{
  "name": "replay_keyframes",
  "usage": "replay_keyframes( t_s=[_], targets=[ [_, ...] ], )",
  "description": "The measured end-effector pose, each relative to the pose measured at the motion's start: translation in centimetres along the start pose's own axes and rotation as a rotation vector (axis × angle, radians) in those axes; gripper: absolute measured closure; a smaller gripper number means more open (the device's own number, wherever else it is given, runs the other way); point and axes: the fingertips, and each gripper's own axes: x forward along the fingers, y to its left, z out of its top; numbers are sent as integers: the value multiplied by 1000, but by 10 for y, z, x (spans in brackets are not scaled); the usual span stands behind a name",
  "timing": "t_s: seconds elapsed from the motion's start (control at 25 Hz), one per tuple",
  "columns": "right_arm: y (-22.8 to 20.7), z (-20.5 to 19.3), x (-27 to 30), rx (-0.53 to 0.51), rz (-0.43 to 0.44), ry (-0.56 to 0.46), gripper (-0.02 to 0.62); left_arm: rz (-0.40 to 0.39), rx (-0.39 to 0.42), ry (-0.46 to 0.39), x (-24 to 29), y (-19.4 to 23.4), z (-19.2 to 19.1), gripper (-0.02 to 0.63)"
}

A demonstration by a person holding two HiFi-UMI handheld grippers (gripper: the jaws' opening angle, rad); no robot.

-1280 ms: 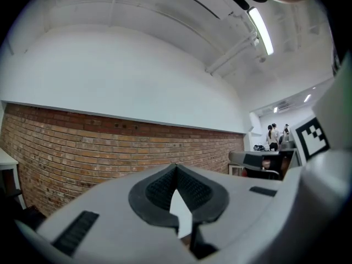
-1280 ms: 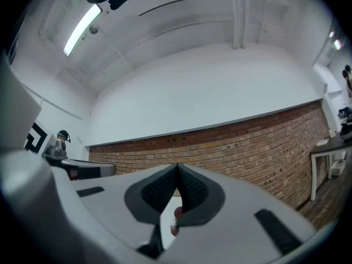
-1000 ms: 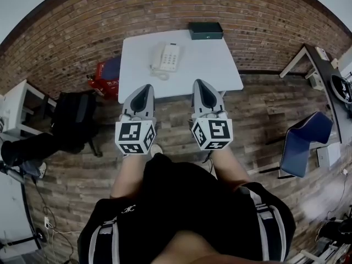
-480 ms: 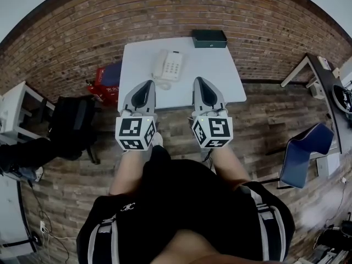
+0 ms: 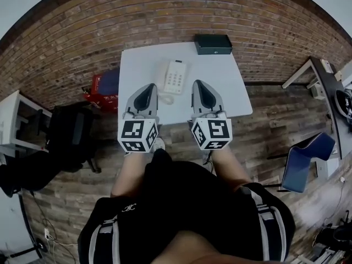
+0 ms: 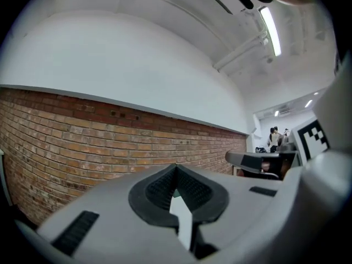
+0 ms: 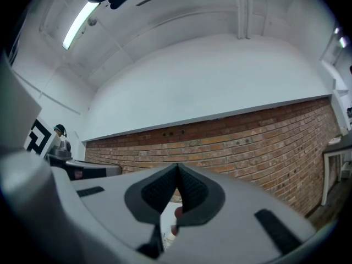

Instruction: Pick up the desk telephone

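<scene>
Nearest to us is our own dark top [image 5: 187,213], this side of the table [image 5: 228,84] and above the wooden floor [image 5: 258,136]. Both our arms reach forward from it, side by side.

The left gripper [image 5: 147,87] has its tip over the near left part of the table. In the left gripper view its ribbed pads [image 6: 159,188] meet at the tip, pressed together with nothing between them. The right gripper [image 5: 198,83] reaches over the table's near edge further right, level with its partner, and its jaws are likewise closed on nothing.

Between the two tips and a little farther in, the desk telephone [image 5: 176,76] lies flat on the middle of the table. Its handset is on its left and its keypad on its right, and its coiled cord [image 5: 165,98] loops toward the near edge. Neither gripper touches it.

At the table's far edge, right of centre, sits a dark box [image 5: 213,44]. Left of the table a red bag [image 5: 102,84] stands on the floor, with a black backpack [image 5: 69,128] farther out and nearer to us. Well to the table's right is a blue chair [image 5: 305,155]. Behind the table runs the brick wall [image 5: 110,21].
</scene>
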Motion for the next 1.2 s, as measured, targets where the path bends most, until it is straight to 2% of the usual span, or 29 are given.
replay_keyframes(
  t_s=[0.24,0.56,0.64,0.92,1.04,1.2],
  targets=[
    [1,-15,63,-22,12,44,603,-27,3,50,54,47,-8,611],
    [-8,-36,139,-4,-26,98,603,-92,-18,112,121,105,-20,611],
    [-7,-45,158,-33,-16,128,603,-110,-19,130,134,118,-27,611],
    [-11,-71,209,-67,-56,173,603,-170,-49,211,173,159,-62,611],
    [-18,-97,219,-79,-77,250,603,-203,-74,261,186,166,-84,611],
    [-37,-131,223,-15,-75,331,603,-212,-80,351,203,167,-121,611]
  ],
)
